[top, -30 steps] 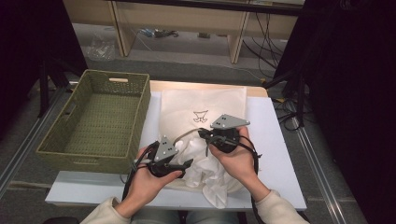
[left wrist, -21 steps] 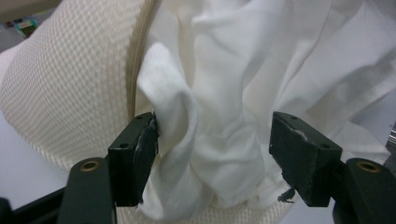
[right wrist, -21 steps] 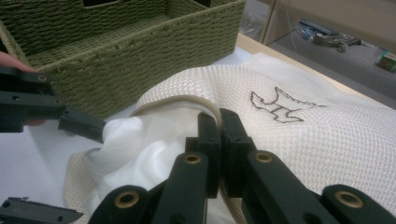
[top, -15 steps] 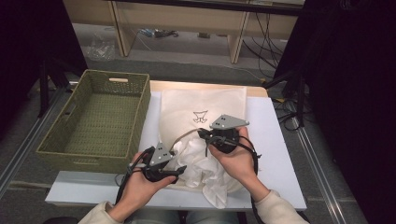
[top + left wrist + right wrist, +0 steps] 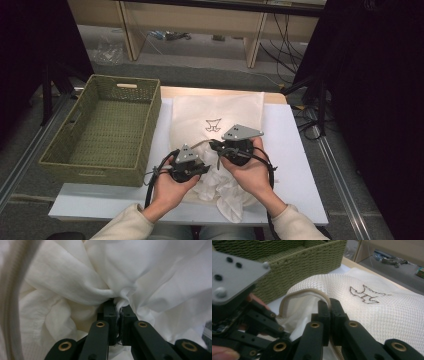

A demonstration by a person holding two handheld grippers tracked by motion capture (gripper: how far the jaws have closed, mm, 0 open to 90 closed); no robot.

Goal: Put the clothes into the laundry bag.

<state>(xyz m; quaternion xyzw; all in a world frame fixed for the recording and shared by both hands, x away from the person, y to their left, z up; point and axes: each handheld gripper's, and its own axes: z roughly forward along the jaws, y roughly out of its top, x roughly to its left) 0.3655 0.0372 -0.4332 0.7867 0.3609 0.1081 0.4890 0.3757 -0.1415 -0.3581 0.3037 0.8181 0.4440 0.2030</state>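
A cream mesh bag (image 5: 220, 112) with a dark stitched logo (image 5: 364, 293) lies on the white table (image 5: 295, 165). A crumpled white garment (image 5: 225, 192) spills from its near opening. In its own view my left gripper (image 5: 118, 306) is shut on a bunched fold of the white garment (image 5: 75, 282); from above, my left gripper (image 5: 203, 168) sits at the bag's opening. My right gripper (image 5: 329, 305) is shut on the bag's tan zipper edge (image 5: 302, 293) and holds it raised. In the high view my right gripper (image 5: 214, 145) is just right of the left one.
A green woven basket (image 5: 149, 135) stands at the table's left and holds nothing; its wall (image 5: 294, 262) lies beyond the bag. Bare table shows to the right of the bag. Desk legs and cables sit on the floor beyond the table.
My left gripper drew back toward the person, then came forward and right to the bag's opening with the white garment. The right gripper stayed put on the bag's edge.
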